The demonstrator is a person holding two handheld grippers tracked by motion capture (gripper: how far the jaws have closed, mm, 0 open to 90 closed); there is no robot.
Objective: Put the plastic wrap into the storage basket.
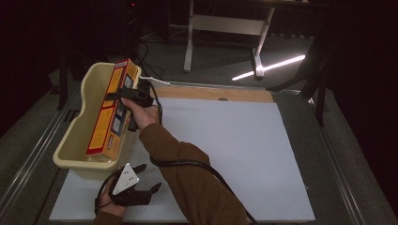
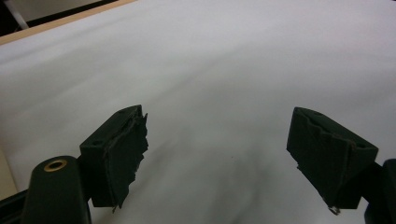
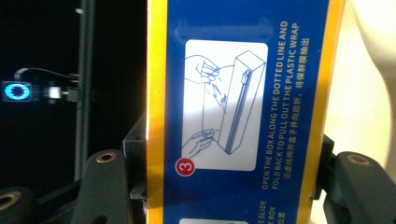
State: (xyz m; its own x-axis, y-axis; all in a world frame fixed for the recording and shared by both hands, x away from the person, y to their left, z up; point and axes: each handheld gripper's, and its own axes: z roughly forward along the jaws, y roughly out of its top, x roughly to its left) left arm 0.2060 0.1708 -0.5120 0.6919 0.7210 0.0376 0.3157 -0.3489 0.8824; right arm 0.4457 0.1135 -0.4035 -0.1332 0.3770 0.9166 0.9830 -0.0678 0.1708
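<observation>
Overhead, a long plastic-wrap box (image 1: 111, 110) is clamped over a cream tub (image 1: 75, 143).

Yellow, red and blue, the box lies tilted in the tub at about ten o'clock on the table, its long axis running from five o'clock up to twelve, far end raised above the rim. Across its upper middle the right gripper (image 1: 126, 95) is closed, one jaw on each side face; the right gripper view shows printed opening instructions between them. At about seven o'clock, the left gripper (image 1: 149, 177) rests wide open on the white sheet (image 1: 234, 140), holding nothing.

Dim, dark-edged room; close gripper views look slightly soft.
</observation>
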